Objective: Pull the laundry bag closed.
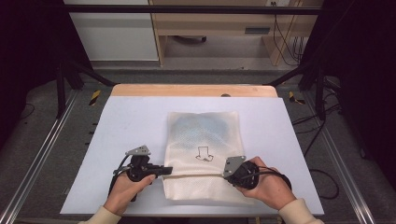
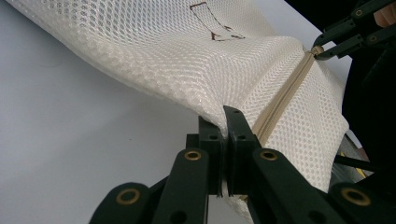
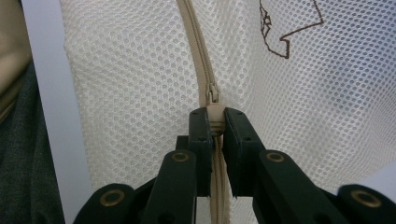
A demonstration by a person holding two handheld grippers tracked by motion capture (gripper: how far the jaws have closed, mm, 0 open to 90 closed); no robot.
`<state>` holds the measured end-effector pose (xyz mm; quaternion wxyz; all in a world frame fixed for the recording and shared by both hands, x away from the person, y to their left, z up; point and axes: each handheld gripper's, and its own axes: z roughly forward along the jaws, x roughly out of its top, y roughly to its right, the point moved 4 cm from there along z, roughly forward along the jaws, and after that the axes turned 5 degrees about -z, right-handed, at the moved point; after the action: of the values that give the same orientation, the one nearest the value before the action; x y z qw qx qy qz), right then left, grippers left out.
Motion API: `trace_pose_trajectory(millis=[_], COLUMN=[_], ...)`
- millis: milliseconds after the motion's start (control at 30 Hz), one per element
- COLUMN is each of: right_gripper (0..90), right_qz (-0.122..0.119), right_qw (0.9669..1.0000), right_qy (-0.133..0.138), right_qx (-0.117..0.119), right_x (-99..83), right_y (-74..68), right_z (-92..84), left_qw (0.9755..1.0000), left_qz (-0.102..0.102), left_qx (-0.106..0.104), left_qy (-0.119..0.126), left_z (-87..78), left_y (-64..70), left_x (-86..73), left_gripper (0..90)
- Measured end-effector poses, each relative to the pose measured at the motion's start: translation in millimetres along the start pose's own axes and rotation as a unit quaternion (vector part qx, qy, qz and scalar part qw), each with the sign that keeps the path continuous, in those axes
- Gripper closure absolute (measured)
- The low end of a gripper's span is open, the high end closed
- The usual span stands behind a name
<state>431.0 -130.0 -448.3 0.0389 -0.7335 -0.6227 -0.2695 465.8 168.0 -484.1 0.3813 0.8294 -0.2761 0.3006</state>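
Item: white mesh laundry bag (image 1: 203,144), lying flat on my pale worktop (image 1: 121,135), its long axis running from mid-worktop toward the near edge, roughly centred between the left and right edges. Contents: something bluish, seen dimly through the mesh at the far end; I cannot tell what. Marking: a small brown outline drawing (image 1: 204,154) on the upper face, near the zip. Fitting: a beige zip (image 1: 194,176) crossing the bag near its near end, from the left side to the right side. My left gripper (image 2: 225,122) has its jaws closed on the bag's left edge, pinching a fold of mesh just beside the zip's end; in the left gripper view the fabric rises off the worktop at that spot. My right gripper (image 3: 215,122) has its jaws closed on the beige zip pull (image 3: 214,116), with the slider (image 3: 212,93) just beyond the tips and zip tape running on both sides of it. In the high view the zip line is stretched straight between my two grippers, close to the worktop's near edge.
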Motion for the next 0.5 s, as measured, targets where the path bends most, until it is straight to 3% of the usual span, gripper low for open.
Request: trace_pose_trajectory(millis=[500], right_gripper=[82.0], right_qz=[0.016], right_qw=[0.9998], right_qy=[-0.012], right_qx=[-0.007], right_x=[-19.6], right_y=[2.8], right_z=[-7.7], left_qw=[1.0000], left_qz=[0.001], left_qx=[0.004], left_qy=[-0.005], left_z=[0.7], left_y=[-1.1], left_x=[-1.0], left_gripper=[87.1])
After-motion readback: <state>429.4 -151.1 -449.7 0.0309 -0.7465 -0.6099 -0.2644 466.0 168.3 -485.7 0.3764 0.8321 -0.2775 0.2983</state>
